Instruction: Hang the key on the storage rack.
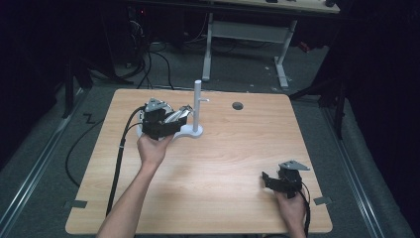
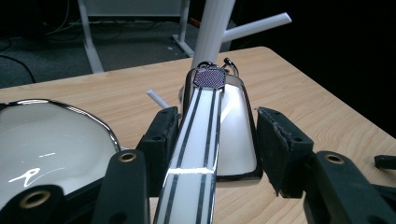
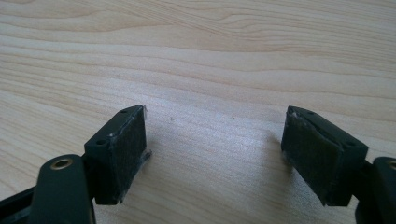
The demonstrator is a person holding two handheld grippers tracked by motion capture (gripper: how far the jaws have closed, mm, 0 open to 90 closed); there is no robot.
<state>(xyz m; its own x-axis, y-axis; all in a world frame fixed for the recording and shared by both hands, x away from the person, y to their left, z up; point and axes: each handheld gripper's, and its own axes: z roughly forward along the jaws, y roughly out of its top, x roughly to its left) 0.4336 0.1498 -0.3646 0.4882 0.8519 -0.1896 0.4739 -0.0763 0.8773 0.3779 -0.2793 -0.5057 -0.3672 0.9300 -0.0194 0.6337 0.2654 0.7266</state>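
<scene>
Mug first: a shiny silver-and-white metal mug (image 1: 182,111) with a long handle marked by two dark stripes (image 2: 196,135). It sits at the far left part of the light wooden table (image 1: 237,153), just beside the tall white plastic stand (image 1: 197,106) with thin pegs sticking out. The left gripper (image 1: 176,121) holds it. Its black jaws are closed about the mug, one on each side, with the striped handle between them and pointing toward the stand's post.

I think the job now is to hang the mug on a peg. To do it well, keep the squeeze firm, because shiny metal can slip. Lift the mug until the loop of the handle is level with the tip of the long white peg (image 2: 254,27). Then slide it along the peg slowly. Do not bump the post, or the stand may tip. Let go only when the mug hangs by itself.

Just to the left of the jaws lies a round white thing with a silver rim (image 2: 51,140). Stay off it.

The right gripper (image 1: 267,179) rests well apart, near the front right corner. Its jaws are spread wide, with only bare wood between them. It could hold the stand's base steady.
</scene>
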